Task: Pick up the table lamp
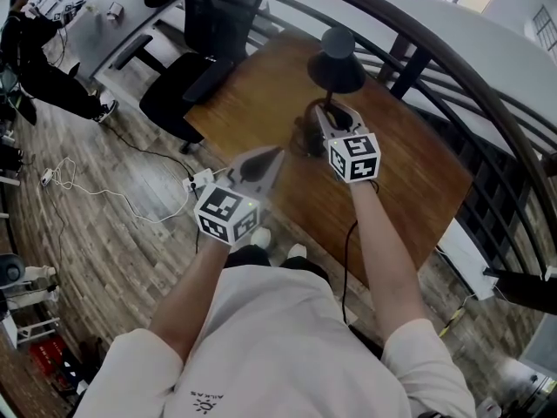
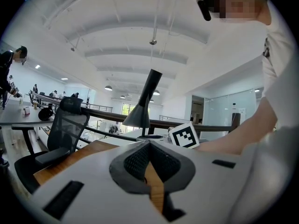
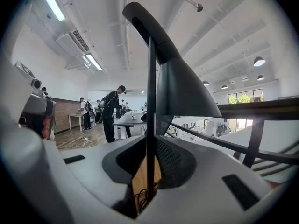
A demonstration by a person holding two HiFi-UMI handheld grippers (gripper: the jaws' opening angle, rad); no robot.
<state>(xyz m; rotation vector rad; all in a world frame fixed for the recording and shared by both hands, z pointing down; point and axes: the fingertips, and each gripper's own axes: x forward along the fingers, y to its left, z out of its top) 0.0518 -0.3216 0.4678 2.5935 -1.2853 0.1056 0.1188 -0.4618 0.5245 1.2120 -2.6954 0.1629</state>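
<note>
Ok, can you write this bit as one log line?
right gripper: open, lamp stem between jaws | left gripper: shut, empty | lamp: on table

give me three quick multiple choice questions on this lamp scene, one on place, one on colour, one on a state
1. Where does the table lamp stand?
A on the floor
B on the wooden table
C on the office chair

2. What colour is the lamp's shade?
A white
B red
C black

3. What stands between the right gripper's jaws?
A the lamp's stem
B a mug
C nothing

Answers:
1 B, the head view shows it standing on the wood.
2 C, it looks black from above.
3 A, the thin stem runs up between the pads, with a gap beside it.
</note>
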